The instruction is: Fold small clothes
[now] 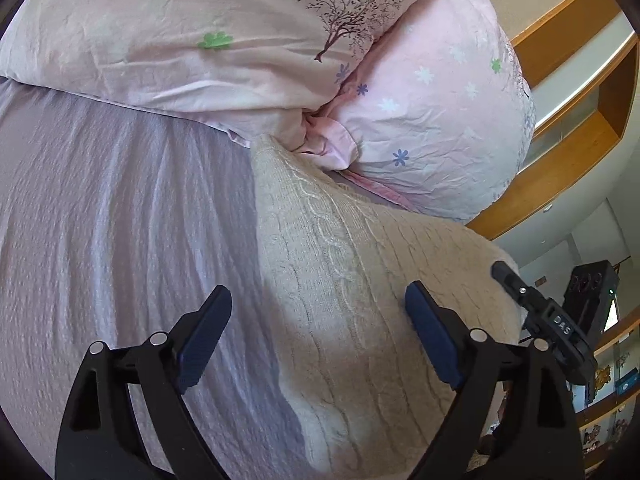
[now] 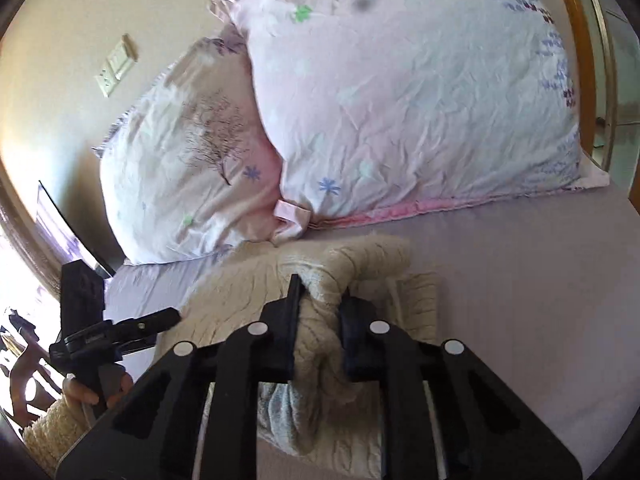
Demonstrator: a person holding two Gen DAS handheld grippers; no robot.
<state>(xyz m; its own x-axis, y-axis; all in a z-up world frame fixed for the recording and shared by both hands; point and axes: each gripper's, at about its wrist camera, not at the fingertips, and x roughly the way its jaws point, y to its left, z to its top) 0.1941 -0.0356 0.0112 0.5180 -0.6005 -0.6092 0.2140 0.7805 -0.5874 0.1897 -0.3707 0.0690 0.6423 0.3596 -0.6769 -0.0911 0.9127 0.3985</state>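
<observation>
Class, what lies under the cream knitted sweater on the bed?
The lilac bedsheet shows around the cream knitted sweater and runs beneath it. Whatever else lies below is covered.

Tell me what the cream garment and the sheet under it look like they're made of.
The cream garment: looks like soft knit, wool or acrylic, matte; raised cable ribs show, and it bunches thickly in the right claw. The sheet: thin woven lavender fabric, likely cotton, with a fine crinkled texture, no sheen.
</observation>
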